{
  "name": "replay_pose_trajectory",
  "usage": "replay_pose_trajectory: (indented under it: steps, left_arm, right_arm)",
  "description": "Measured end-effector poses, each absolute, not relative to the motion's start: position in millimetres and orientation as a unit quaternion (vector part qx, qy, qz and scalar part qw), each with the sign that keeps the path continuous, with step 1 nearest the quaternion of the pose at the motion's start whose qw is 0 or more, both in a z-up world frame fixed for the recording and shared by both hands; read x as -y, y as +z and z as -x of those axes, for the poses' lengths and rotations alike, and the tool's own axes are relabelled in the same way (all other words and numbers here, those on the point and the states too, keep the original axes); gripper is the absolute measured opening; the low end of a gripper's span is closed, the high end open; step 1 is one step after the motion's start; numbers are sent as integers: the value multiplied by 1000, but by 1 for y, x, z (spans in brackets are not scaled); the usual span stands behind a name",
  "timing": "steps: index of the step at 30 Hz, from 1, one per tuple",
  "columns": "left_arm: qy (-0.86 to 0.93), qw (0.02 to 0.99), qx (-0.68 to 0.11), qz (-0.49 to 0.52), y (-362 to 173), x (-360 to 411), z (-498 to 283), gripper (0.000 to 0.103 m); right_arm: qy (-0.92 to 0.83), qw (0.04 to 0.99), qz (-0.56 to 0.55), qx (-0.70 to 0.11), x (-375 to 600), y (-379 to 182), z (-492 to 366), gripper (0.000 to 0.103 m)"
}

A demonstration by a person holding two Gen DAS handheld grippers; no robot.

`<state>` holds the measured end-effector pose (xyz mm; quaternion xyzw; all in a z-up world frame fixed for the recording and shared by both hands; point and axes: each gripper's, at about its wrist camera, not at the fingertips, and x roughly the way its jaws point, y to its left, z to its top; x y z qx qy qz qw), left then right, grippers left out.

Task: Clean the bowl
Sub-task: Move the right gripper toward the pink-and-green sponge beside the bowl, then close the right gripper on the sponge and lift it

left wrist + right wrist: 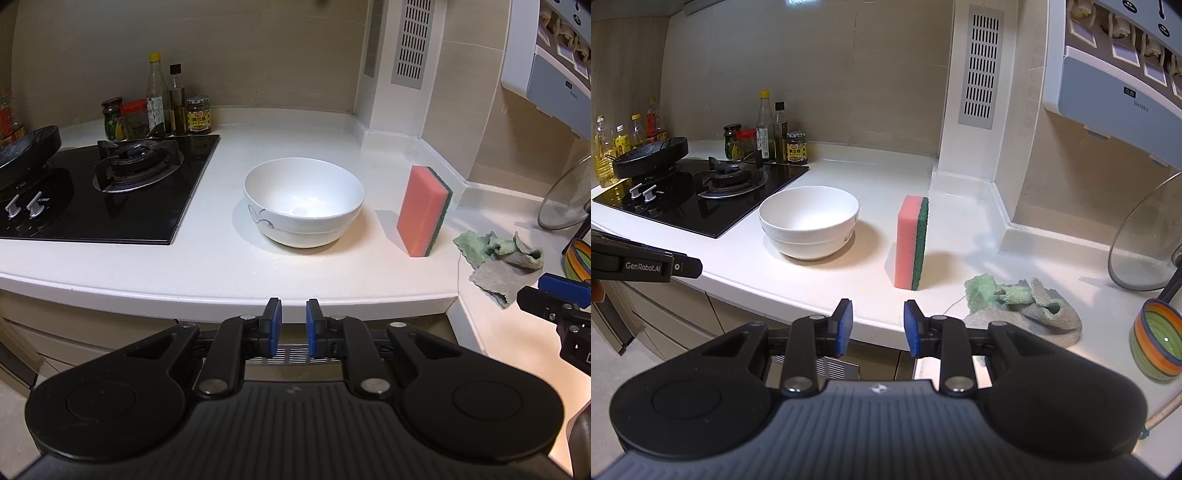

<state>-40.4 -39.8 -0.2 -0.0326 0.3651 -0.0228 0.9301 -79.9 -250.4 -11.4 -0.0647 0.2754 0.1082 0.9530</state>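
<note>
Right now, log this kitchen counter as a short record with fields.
bowl: white ceramic bowl, upright, looks empty
sponge: pink sponge with green scrub layer, standing on edge, right of the bowl, apart from it
cloth: crumpled green and grey rag, right of the sponge
surface: white countertop
left gripper: fingers parted, empty, short of the counter edge
right gripper: fingers parted, empty

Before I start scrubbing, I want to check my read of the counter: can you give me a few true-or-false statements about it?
1. The sponge stands on edge beside the bowl. True.
2. The bowl holds food scraps. False: it looks empty.
3. The right tongs grip the sponge. False: they are open, holding nothing.
4. A crumpled rag lies right of the sponge. True.
5. The left tongs are open. True.
</note>
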Motion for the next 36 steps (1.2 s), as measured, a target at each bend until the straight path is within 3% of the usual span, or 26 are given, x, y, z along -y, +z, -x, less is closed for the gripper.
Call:
replay_pose_trajectory:
  steps: [9, 24, 26, 27, 29, 30, 31, 32, 36]
  left_arm:
    - [-36, 932, -359, 33, 1, 43, 27, 15]
    - [-48, 925, -377, 30, -13, 29, -20, 15]
    - [-54, 922, -383, 25, -15, 28, -31, 15]
    - [-58, 920, -386, 23, -16, 29, -36, 15]
    - [-67, 918, -391, 16, -18, 30, -48, 15]
    - [-70, 917, -393, 13, -18, 30, -52, 15]
    - [-72, 917, -393, 11, -18, 31, -56, 15]
    - [-74, 917, -393, 10, -18, 31, -61, 15]
    - [-81, 915, -394, 7, -18, 33, -75, 15]
  right_arm:
    - [98, 954, 68, -274, 249, -1, 64, 25]
    - [51, 964, 73, -252, 227, 13, -39, 25]
    - [45, 962, 69, -260, 227, 10, -51, 17]
    - [47, 962, 60, -262, 229, 8, -54, 0]
    - [44, 961, 51, -267, 231, 5, -60, 0]
    - [40, 962, 51, -267, 232, 4, -61, 4]
    - [34, 963, 53, -262, 231, 4, -60, 23]
    - [30, 964, 55, -258, 231, 5, -60, 34]
    - [34, 961, 50, -269, 232, 5, -65, 36]
